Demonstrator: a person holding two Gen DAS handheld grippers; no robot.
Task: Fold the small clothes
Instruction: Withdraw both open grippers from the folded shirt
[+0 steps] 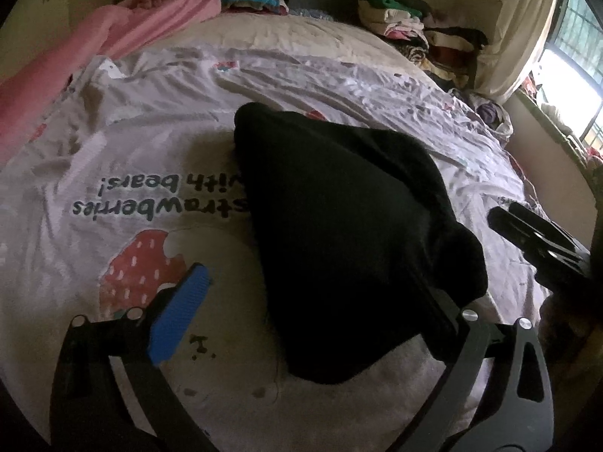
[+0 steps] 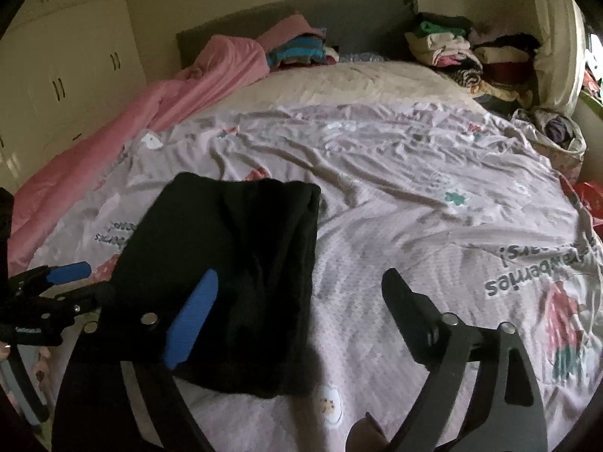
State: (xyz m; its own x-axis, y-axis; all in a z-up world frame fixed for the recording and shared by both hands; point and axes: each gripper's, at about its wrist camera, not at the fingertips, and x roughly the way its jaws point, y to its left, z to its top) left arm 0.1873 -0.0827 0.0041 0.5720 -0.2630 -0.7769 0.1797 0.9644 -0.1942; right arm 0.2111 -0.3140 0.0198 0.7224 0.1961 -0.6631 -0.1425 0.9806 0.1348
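Note:
A black garment (image 1: 339, 226) lies folded into a rough rectangle on the strawberry-print bed sheet (image 1: 132, 150); it also shows in the right wrist view (image 2: 233, 263). My left gripper (image 1: 301, 312) is open, its blue pad (image 1: 179, 312) left of the garment and its right finger hidden under or behind the cloth's near right corner. My right gripper (image 2: 301, 301) is open above the garment's near right edge, blue pad (image 2: 192, 324) over the cloth, black finger (image 2: 403, 309) over bare sheet. The left gripper (image 2: 56, 286) shows at the garment's left edge, and the right gripper (image 1: 535, 237) shows at right.
A pink blanket (image 2: 132, 120) runs along the bed's left side. Folded clothes piles (image 2: 452, 49) sit at the headboard's right, a striped pile (image 2: 297, 52) at the middle. White wardrobe (image 2: 56, 67) stands left; a curtain and window (image 1: 565, 56) are right.

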